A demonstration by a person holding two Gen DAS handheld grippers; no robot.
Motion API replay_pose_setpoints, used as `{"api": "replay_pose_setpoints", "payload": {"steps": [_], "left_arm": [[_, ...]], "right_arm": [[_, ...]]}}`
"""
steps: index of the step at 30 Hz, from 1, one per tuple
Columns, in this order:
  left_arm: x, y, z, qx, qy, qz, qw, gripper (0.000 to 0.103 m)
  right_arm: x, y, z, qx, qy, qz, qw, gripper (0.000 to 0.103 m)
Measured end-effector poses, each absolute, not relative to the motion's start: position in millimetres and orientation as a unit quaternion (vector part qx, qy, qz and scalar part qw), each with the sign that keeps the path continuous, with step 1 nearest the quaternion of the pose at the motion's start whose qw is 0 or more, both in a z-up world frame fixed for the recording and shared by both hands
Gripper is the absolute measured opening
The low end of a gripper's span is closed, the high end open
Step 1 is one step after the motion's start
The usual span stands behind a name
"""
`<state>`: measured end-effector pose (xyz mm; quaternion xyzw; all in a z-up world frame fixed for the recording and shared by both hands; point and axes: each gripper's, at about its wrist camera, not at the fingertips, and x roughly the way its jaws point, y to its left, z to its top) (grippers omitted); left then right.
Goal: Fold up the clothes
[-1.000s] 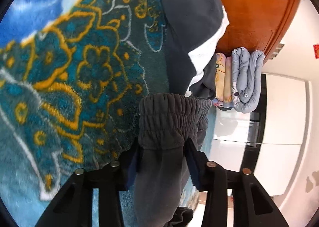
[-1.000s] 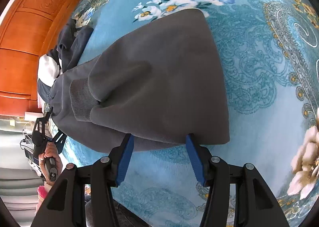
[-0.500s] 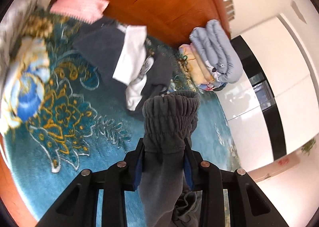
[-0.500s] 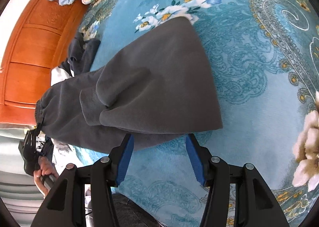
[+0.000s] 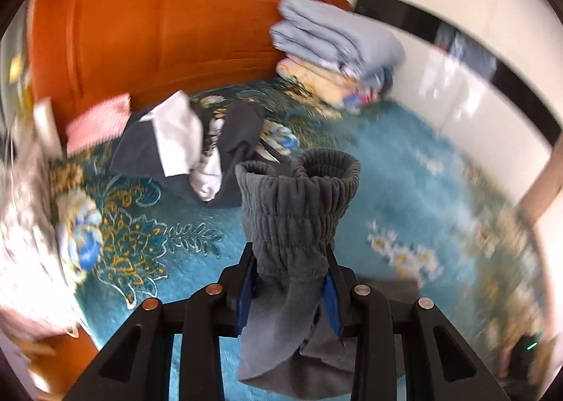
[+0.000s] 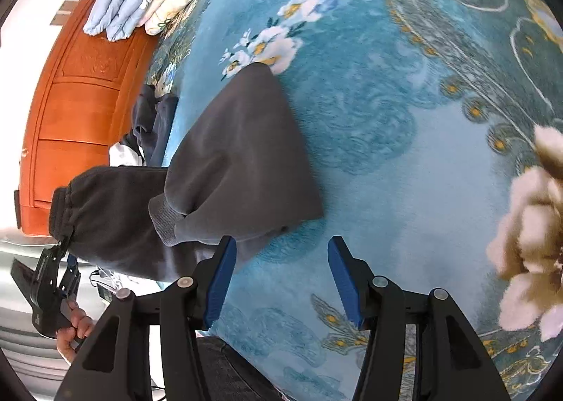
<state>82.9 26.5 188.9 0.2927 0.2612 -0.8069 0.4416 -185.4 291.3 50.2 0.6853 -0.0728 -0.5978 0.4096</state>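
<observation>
The left gripper (image 5: 289,281) is clamped on the gathered elastic waistband of the grey pants (image 6: 232,158), holding it up off the teal blanket (image 6: 404,91), while the right gripper (image 6: 279,278) hangs over that blanket with its jaws wide apart and nothing between them. The pants' other end lies folded on the blanket, a ribbed cuff (image 6: 163,221) just beyond the right gripper's left finger. Further up the blanket, by the orange headboard (image 5: 158,31), lie a dark-and-white garment (image 5: 183,140) and stacked bedding (image 5: 334,49).
</observation>
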Motion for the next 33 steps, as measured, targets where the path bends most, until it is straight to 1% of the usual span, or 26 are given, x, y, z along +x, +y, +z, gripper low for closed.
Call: {"api": "replay_pose_setpoints", "payload": {"steps": [3,7,11,17,20,23,25,28,31,33], "left_arm": [[37.6,56.2,188.2,0.336,0.188,-0.814,0.434,0.038],[-17.7,96.5,172.9,0.394,0.101,-0.811,0.42,0.038],[-49.6,125.8,152.0,0.436,0.062,-0.806,0.396,0.038],[-76.9,153.7,126.7,0.477,0.013,-0.781,0.403,0.039],[-83.7,160.5,117.4,0.49,0.002,-0.771,0.407,0.04],[-87.4,165.8,110.5,0.501,0.001,-0.766,0.403,0.047],[-89.1,170.0,108.1,0.504,0.007,-0.767,0.397,0.056],[-90.8,176.5,109.1,0.503,0.014,-0.774,0.385,0.061],[-90.2,181.7,113.5,0.496,0.021,-0.786,0.369,0.062],[-71.8,166.5,117.6,0.482,0.068,-0.789,0.375,0.063]], "right_arm": [[-192.6,306.6,48.2,0.685,-0.087,-0.596,0.41,0.055],[-204.3,328.7,46.0,0.683,-0.106,-0.602,0.401,0.055],[-213.5,348.3,41.5,0.684,-0.122,-0.605,0.389,0.056],[-220.4,369.0,31.8,0.69,-0.129,-0.603,0.379,0.056],[-223.0,376.5,25.7,0.695,-0.135,-0.599,0.374,0.056],[-224.0,378.9,24.3,0.695,-0.134,-0.598,0.376,0.056],[-224.4,379.6,24.1,0.695,-0.135,-0.598,0.377,0.056],[-224.0,379.1,23.0,0.695,-0.135,-0.597,0.377,0.056],[-222.8,378.8,22.2,0.697,-0.133,-0.595,0.378,0.056],[-222.0,377.4,23.0,0.696,-0.131,-0.595,0.379,0.056]]}}
